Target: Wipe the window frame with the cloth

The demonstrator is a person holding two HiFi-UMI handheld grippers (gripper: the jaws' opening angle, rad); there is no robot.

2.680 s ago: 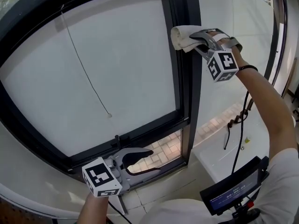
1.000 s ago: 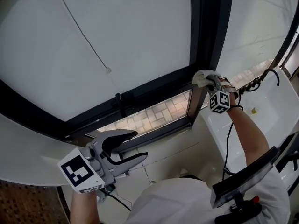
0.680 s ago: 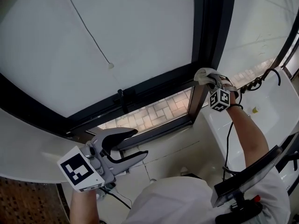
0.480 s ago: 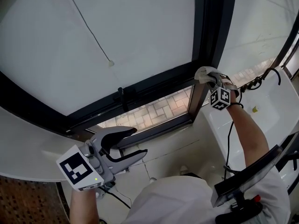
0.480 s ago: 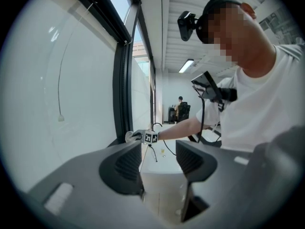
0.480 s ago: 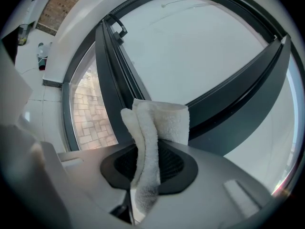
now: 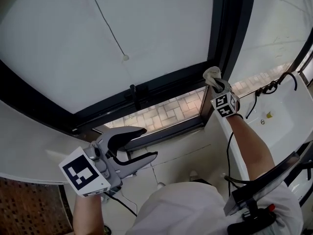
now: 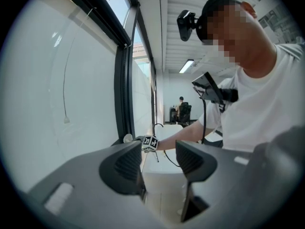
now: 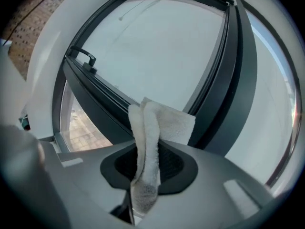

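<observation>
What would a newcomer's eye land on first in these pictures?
The right gripper clamps a white cloth at the lower corner of the dark window frame, right of centre in the head view. The left gripper hangs at lower left, jaws apart and empty.

The left gripper (image 7: 148,143) is held low, close to the body, its jaws wide apart with nothing between them. The right arm (image 7: 247,143) stretches forward, bare to the sleeve, and the right gripper (image 7: 218,85) is clamped on the cloth (image 7: 212,74).
</observation>
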